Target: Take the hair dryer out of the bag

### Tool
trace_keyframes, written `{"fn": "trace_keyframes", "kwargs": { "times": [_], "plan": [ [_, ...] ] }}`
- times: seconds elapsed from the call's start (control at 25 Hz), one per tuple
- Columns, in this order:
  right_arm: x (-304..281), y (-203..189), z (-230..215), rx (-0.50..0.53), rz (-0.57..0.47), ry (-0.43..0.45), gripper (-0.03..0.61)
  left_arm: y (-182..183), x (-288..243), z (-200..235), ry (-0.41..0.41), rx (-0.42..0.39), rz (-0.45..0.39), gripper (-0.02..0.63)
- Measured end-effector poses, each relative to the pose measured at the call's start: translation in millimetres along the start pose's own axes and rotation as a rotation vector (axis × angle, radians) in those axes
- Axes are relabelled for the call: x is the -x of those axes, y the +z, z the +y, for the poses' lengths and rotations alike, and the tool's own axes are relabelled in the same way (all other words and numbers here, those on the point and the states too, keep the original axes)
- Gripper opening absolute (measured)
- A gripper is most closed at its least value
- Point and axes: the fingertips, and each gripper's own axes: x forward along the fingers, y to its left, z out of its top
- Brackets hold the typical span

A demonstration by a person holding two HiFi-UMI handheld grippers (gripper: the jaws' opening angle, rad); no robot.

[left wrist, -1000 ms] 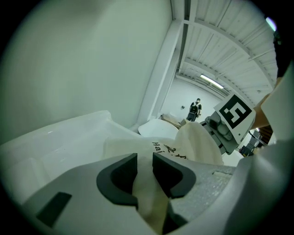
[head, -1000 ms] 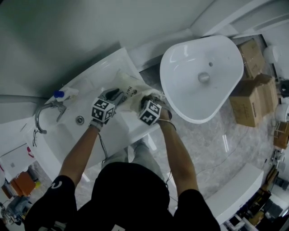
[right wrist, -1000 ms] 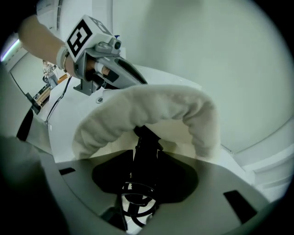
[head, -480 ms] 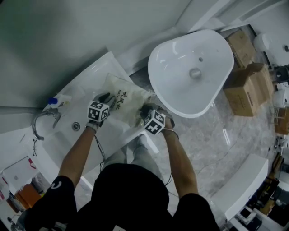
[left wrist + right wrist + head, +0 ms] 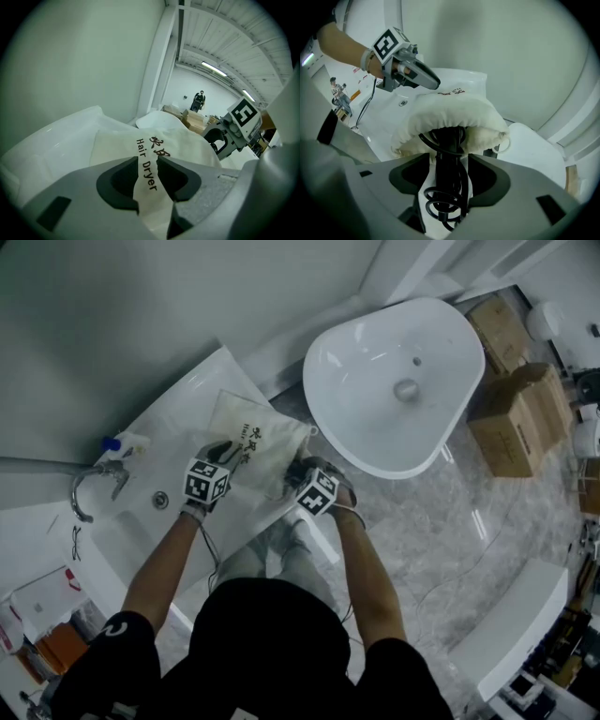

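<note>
Fingers of your left gripper (image 5: 147, 164) stand spread over the cream bag (image 5: 187, 143) printed "Hair Dryer", at frame centre. Your right gripper (image 5: 449, 161) is opening around the black hair dryer (image 5: 450, 138) poking from the bag's mouth.

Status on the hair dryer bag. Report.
Left gripper open, bag cloth between jaws. Right gripper opening, black coiled cord between jaws. Hair dryer mostly inside bag on counter. Gathered bag mouth hugs it.

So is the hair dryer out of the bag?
Partly. The hair dryer sticks handle-first from the bag mouth, coiled cord too, between the opening jaws of the right claw; the rest is hidden.
</note>
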Motion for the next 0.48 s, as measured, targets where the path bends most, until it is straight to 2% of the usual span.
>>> {"fn": "trace_keyframes", "kwargs": {
  "times": [0.12, 0.16, 0.28, 0.48],
  "plan": [
    [-9.3, -5.9, -2.8, 0.059, 0.059, -0.024, 0.266, 2.8, 9.1, -13.3, 0.002, -0.002, -0.014, 0.114],
    [-10.7, -6.5, -5.4, 0.075, 0.07, -0.038, 0.226, 4.3, 12.8, -17.9, 0.003, -0.002, -0.021, 0.113],
    [-8.6, -6.6, -4.3, 0.094, 0.076, -0.037, 0.199, 6.6, 24.3, -32.9, 0.005, -0.006, -0.039, 0.112],
    [9.6, -6.6, 7.9, 0.031, 0.013, -0.005, 0.163, 5.4, 38.3, -55.8, 0.008, -0.013, -0.053, 0.113]
  ]
}}
